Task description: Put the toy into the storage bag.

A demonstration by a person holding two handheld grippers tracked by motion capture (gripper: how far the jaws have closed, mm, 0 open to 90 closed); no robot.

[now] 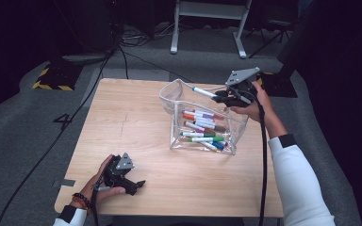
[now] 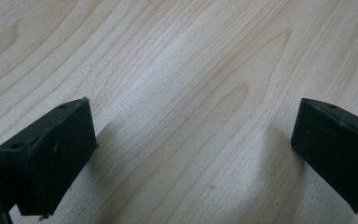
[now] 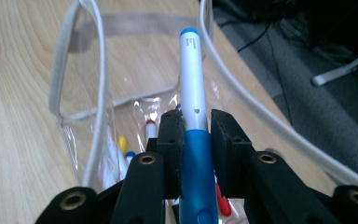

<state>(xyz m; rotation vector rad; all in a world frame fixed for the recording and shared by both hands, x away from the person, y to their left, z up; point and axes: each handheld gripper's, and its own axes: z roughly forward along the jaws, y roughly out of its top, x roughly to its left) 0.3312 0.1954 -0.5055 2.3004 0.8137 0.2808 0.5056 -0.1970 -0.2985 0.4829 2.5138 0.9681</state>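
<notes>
The right claw (image 3: 196, 140) is clamping a blue marker (image 3: 193, 93) over the open mouth of the clear pouch (image 1: 176, 96), ready to join the markers inside; the left claw (image 1: 136, 184) is resting with jaws apart on the tabletop (image 1: 132, 122), keeping clear

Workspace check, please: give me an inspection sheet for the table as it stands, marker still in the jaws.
Surface: wooden table, bare apart from the job's things.
Job's things: clear pouch open, holding many markers; blue marker above its mouth.
Clutter: nothing seen.
Grippers: right gripper shut on the blue marker; left gripper open, resting at the table's near corner.
Cables: black cable trails from the right gripper.
Surroundings: grey floor, white stand behind.
</notes>
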